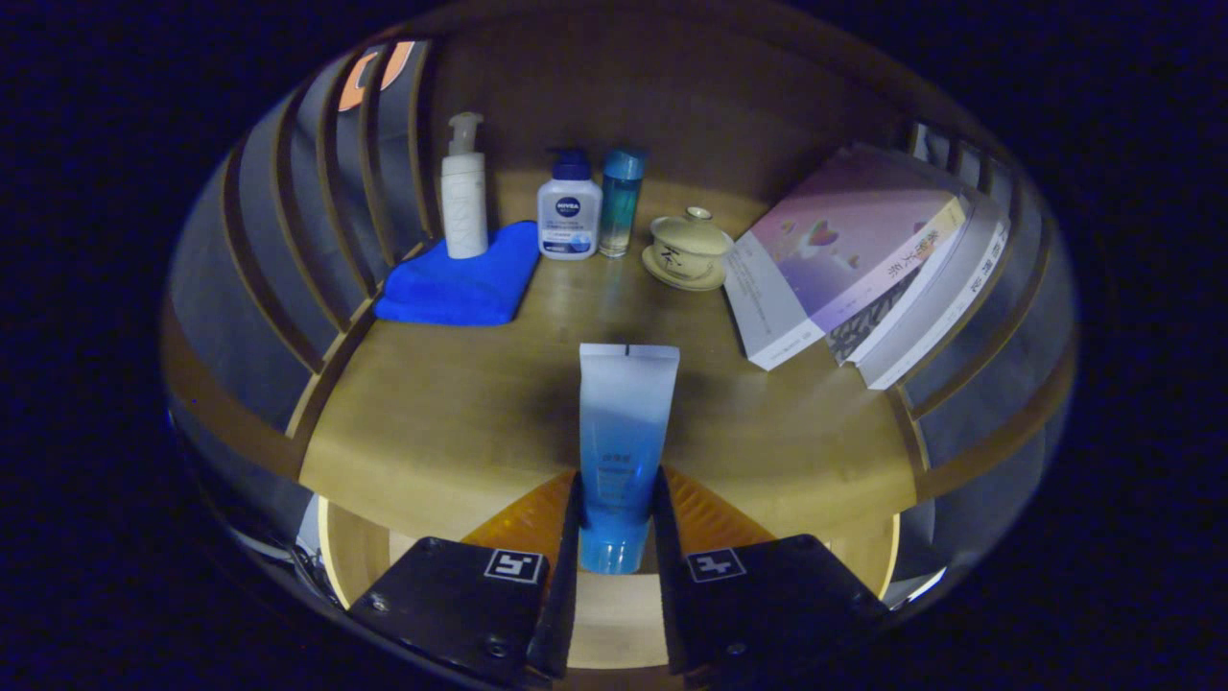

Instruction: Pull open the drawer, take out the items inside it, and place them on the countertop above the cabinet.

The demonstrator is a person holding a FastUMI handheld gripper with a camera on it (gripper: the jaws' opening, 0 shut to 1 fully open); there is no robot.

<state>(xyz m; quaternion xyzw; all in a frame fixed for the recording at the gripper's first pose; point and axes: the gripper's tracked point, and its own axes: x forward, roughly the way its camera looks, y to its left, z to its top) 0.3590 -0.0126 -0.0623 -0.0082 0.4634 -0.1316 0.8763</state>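
I had the gripper [617, 523] pinching the tube [624, 432] near its cap above the countertop [432, 432], and feared it could topple on release.

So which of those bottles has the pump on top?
The tall white bottle, standing on the blue cloth. The others have plain caps, and the blue tube is clamped between the jaws.

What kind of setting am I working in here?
Likely a mock home cabinet top or shelf: a wooden countertop with slatted sides, holding toiletries like a pump bottle, a lidded teacup and stacked books. The gripper is shut on a blue tube.
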